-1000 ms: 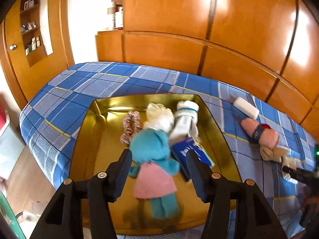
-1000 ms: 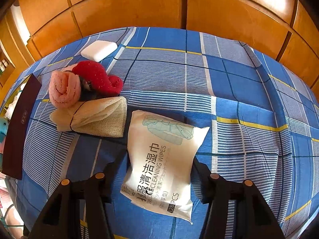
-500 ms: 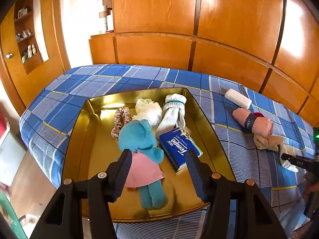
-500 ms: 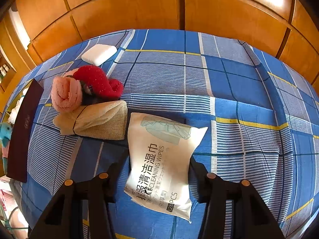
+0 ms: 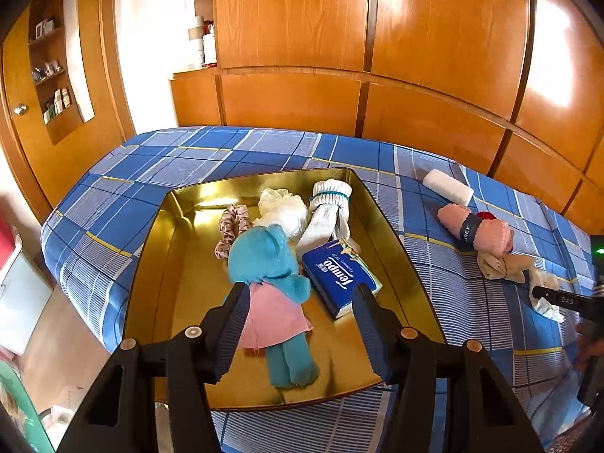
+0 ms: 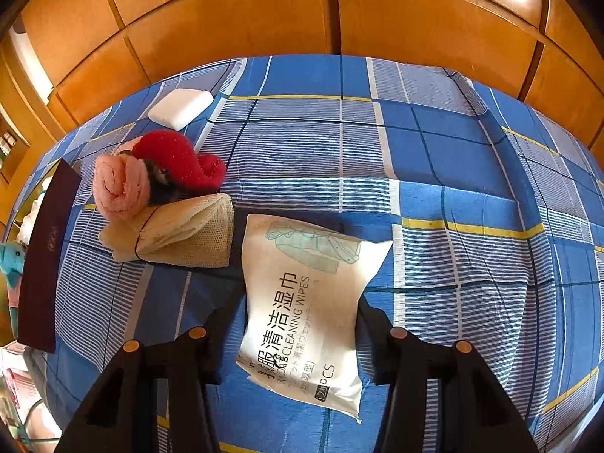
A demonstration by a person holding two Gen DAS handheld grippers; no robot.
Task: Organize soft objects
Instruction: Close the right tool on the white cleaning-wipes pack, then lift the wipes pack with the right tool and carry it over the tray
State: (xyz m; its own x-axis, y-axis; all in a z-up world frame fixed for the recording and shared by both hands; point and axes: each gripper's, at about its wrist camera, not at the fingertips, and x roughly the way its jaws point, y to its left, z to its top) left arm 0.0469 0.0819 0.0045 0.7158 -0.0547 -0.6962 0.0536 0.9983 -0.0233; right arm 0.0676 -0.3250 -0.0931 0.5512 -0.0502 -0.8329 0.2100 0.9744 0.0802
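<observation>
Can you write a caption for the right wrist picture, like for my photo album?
Right gripper closing around a white pack of cleaning wipes on a blue plaid bed.

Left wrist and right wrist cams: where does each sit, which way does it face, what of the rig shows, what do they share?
Left wrist: on the left gripper, angled down at the gold tray holding the teal plush; its own open jaws show, and the other gripper at the right edge.
Right wrist: on the right gripper, angled down at the wipes pack on the plaid bedspread; its jaws, which have just been closing, flank the pack.
Shared: pink rolled towel, white block, bedspread, tray.
</observation>
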